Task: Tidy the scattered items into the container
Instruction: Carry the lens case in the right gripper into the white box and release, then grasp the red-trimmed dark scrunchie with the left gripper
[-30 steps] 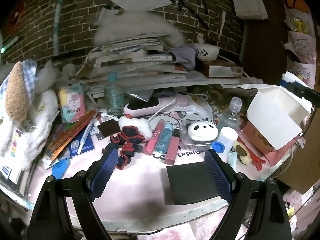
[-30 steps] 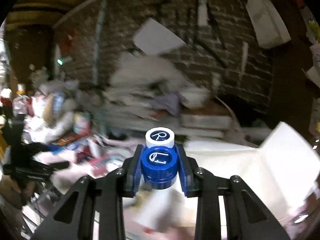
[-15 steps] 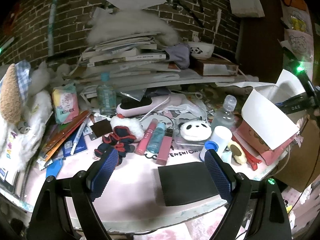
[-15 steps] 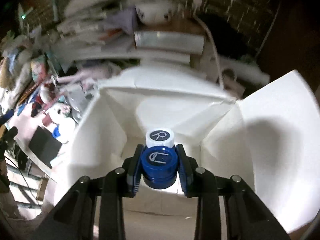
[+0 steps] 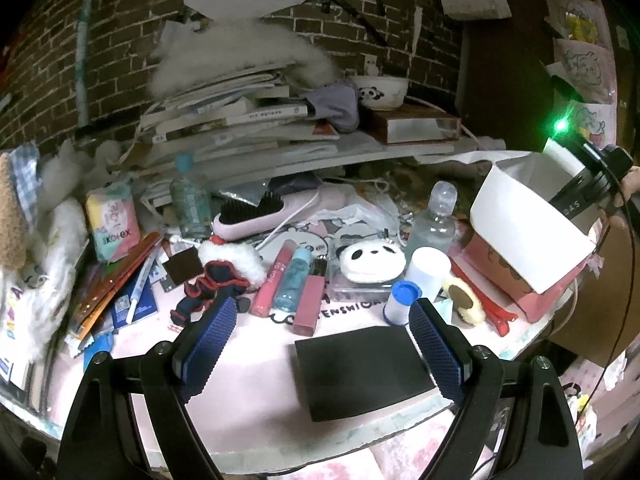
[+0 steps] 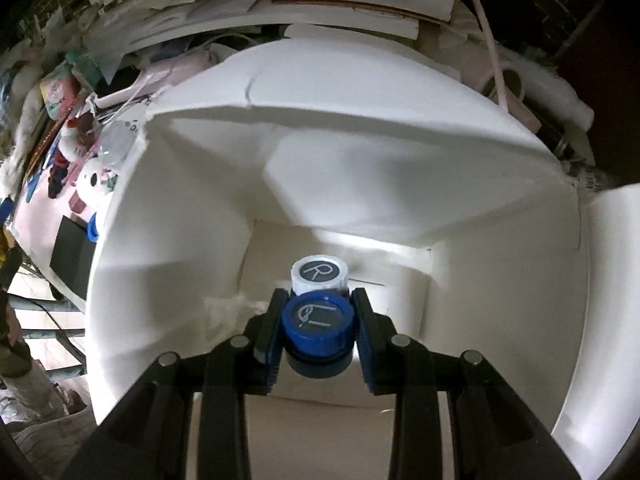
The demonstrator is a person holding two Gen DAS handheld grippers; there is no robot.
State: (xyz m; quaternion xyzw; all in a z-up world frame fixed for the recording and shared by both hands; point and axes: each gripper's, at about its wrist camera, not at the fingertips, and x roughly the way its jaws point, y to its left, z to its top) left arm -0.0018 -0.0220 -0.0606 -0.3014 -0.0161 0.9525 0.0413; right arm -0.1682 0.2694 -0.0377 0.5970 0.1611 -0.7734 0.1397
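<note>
My right gripper (image 6: 318,328) is shut on a contact lens case (image 6: 318,320) with a blue cap marked L and a white cap marked R. It holds the case low inside the open white box (image 6: 192,240), pointing steeply down at the box floor. In the left wrist view the same white box (image 5: 520,232) stands at the table's right edge with the right gripper's body above it. My left gripper (image 5: 322,338) hangs open over the pink table front, nothing between its pads. Scattered items lie ahead: a black card (image 5: 364,368), lip tubes (image 5: 276,278), a panda pouch (image 5: 370,260).
A white bottle with a blue cap (image 5: 416,284), a clear bottle (image 5: 434,216), a pink hairbrush (image 5: 260,216), a dark scrunchie (image 5: 212,288) and pens (image 5: 116,284) crowd the table. Stacked books (image 5: 240,120) and a panda bowl (image 5: 378,92) line the brick wall.
The right gripper has swung over the white box and tipped down into it, carrying the lens case. The left gripper has stayed almost still.
</note>
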